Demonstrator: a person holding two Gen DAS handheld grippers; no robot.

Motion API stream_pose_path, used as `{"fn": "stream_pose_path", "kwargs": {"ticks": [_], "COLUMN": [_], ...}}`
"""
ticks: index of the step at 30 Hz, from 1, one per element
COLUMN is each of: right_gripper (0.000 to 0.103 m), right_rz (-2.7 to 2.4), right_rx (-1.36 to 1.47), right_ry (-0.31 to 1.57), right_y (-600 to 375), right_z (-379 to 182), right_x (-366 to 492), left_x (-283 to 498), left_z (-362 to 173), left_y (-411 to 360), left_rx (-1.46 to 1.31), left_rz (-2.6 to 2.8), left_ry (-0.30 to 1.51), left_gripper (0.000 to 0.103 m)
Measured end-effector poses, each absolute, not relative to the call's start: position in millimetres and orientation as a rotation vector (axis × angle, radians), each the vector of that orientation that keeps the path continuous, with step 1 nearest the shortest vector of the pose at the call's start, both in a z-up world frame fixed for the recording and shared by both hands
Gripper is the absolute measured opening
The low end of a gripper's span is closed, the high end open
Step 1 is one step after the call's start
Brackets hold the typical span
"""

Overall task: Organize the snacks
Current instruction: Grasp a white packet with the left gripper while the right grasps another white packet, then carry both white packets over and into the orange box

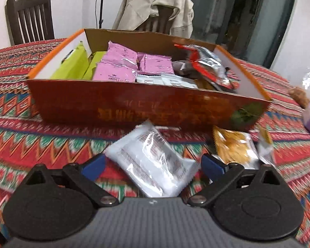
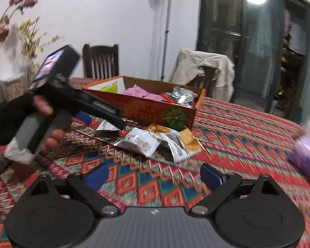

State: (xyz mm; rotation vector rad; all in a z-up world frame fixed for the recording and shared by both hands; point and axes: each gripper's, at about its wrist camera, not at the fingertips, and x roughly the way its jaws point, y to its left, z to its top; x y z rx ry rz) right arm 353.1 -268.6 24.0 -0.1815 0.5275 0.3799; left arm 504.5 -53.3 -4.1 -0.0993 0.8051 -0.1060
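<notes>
From the left wrist, our left gripper [image 1: 153, 163] stands wide open around a white snack packet [image 1: 153, 161] lying on the tablecloth [image 1: 31, 144] just before the box [image 1: 134, 105]; light, crinkly and slippery, so we would pinch its flat middle. From the right wrist, our right gripper [image 2: 154, 175] gapes empty, loose packets [image 2: 155, 140] well ahead.

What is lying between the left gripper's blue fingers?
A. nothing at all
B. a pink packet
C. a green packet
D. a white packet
D: a white packet lies on the tablecloth between the open fingers of the left gripper; the pink packets and green packet sit in the box.
</notes>
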Motion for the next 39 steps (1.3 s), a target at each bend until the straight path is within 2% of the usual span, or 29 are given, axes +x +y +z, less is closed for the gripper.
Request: {"fn": "stream_pose_path", "kwargs": {"ticks": [1, 3, 5, 11, 13, 14, 15, 16, 23, 31, 39], "right_gripper": [0.092, 0.089, 0.089, 0.086, 0.081, 0.070, 0.053, 0.044, 0.043, 0.043, 0.043], "right_rz": [0.401, 0.451, 0.502, 0.617, 0.655, 0.673, 0.689, 0.693, 0.573, 0.484, 0.469], "right_rx": [-0.203, -0.260, -0.314, -0.458, -0.459, -0.423, -0.388, -0.369, -0.313, 0.012, -0.018], "right_ry": [0.533, 0.545, 0.553, 0.596, 0.621, 0.625, 0.643, 0.644, 0.654, 0.666, 0.649], "right_y": [-264.1, -252.8, -240.5, -207.2, -202.1, -202.8, -203.0, -203.3, -208.1, -240.6, -238.1], "right_z": [22.2, 19.0, 16.1, -0.9, -8.2, -8.1, -8.3, -8.0, -5.1, -1.3, 11.3], "right_x": [363.5, 386.6, 406.6, 466.3, 480.4, 483.9, 486.8, 485.5, 425.0, 310.2, 259.0], "left_x": [506.4, 503.5, 495.7, 456.8, 440.0, 430.8, 419.6, 410.0, 329.5, 260.0, 225.7], "left_z": [-5.2, -6.6, -4.4, 2.0, 6.4, 8.7, 10.1, 10.9, 16.3, 18.2, 31.6], "left_y": [-54.9, -57.6, -57.9, -35.4, -25.9, -20.8, -15.6, -11.8, 3.0, 3.1, 7.0], "left_rx": [-0.083, -0.046, -0.008, 0.041, 0.048, 0.037, 0.022, 0.011, -0.085, -0.074, -0.090], "left_rz": [-0.103, -0.115, -0.142, -0.214, -0.222, -0.230, -0.232, -0.229, -0.234, -0.233, -0.231], "left_ry": [0.791, 0.764, 0.740, 0.713, 0.709, 0.705, 0.702, 0.700, 0.684, 0.692, 0.637], "left_gripper": [0.099, 0.082, 0.053, 0.038, 0.037, 0.037, 0.037, 0.037, 0.037, 0.037, 0.037]}}
